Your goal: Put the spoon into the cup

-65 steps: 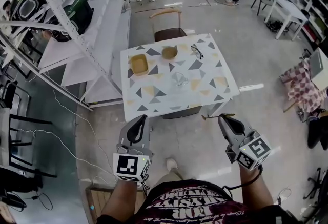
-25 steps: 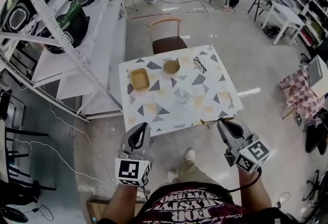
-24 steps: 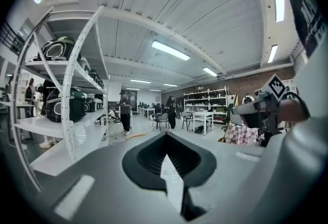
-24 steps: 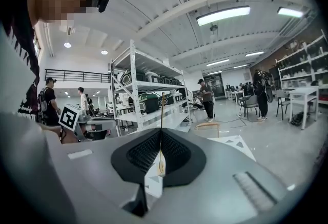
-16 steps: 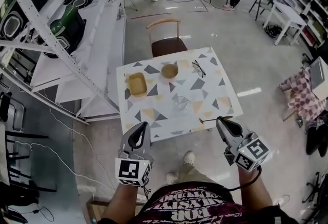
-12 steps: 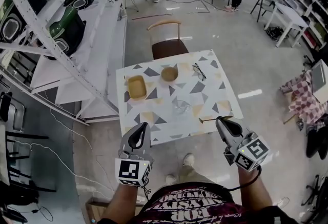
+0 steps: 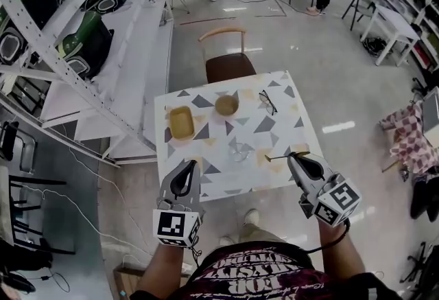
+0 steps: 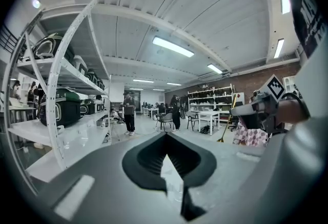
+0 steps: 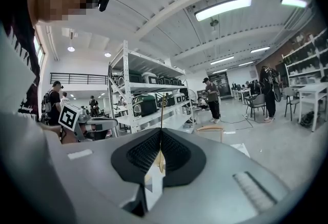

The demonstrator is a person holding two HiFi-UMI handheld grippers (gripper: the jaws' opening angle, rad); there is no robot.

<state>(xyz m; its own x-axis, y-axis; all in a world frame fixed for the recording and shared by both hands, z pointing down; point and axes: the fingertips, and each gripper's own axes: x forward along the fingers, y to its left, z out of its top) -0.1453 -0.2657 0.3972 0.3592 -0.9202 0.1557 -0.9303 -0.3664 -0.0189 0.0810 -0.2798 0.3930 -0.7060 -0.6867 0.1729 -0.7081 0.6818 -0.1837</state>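
Currently right gripper (image 7: 298,157) is clamped on spoon (image 7: 278,158), which juts left from its tips over table (image 7: 206,182). Cup (image 7: 239,152) stands ahead-left of those tips, apart from spoon. Left gripper (image 7: 189,164) closed, empty.

The head view looks steeply down from above the near edge of the counter (image 7: 288,120), well off it. The gripper views ride low on the left gripper (image 7: 186,167) and right gripper (image 7: 292,157) there, facing almost level across the counter. All three share the rack (image 7: 62,51) left of the counter.
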